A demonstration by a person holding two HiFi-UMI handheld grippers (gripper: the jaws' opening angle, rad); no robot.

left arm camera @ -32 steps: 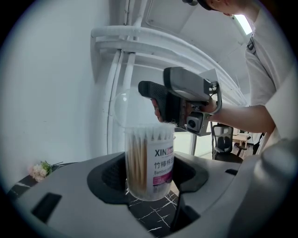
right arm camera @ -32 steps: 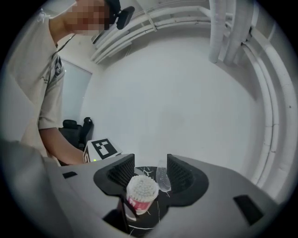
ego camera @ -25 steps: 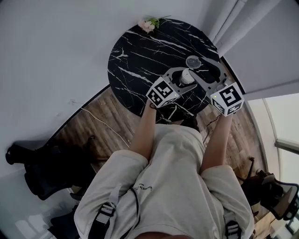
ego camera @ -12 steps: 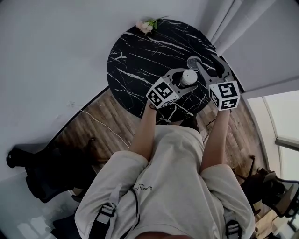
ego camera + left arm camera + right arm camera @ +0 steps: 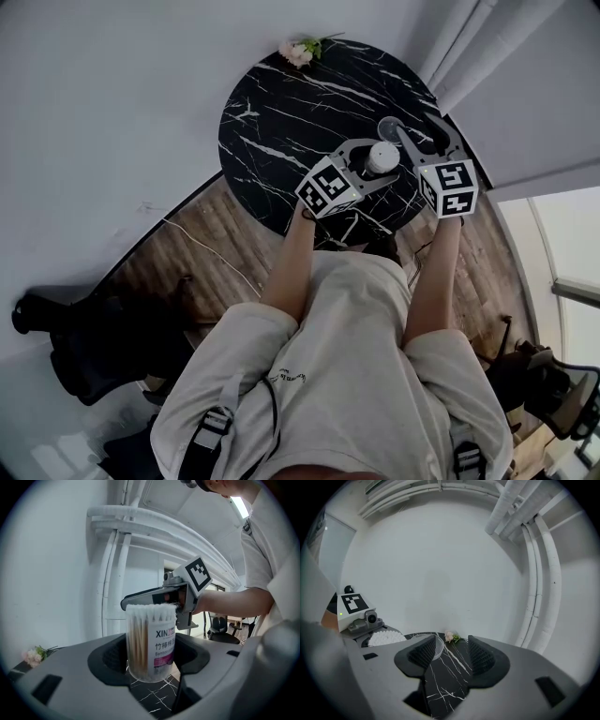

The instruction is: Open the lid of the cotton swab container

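The cotton swab container [image 5: 151, 644], a clear tub with a purple-and-white label, stands uncovered with its white swab heads [image 5: 384, 638] showing. My left gripper [image 5: 150, 654] is shut on its sides, over the black marble table [image 5: 281, 112]. In the head view the container [image 5: 380, 157] sits between the left gripper's [image 5: 378, 161] jaws. Its clear round lid [image 5: 389, 125] lies on the table just beyond it. My right gripper [image 5: 417, 127] stands open beside the lid, with nothing between its pads. In the right gripper view the lid [image 5: 435, 645] shows behind the right gripper's [image 5: 447, 651] left jaw.
A small pink flower sprig [image 5: 298, 49] lies at the table's far edge. White curtains [image 5: 464, 47] hang to the right of the table. The wooden floor [image 5: 206, 253] and a dark chair [image 5: 84, 337] lie at my left.
My right gripper has shifted slightly left and nearer, turning its cube. The lid lies where it was, and the left gripper holds the container still.
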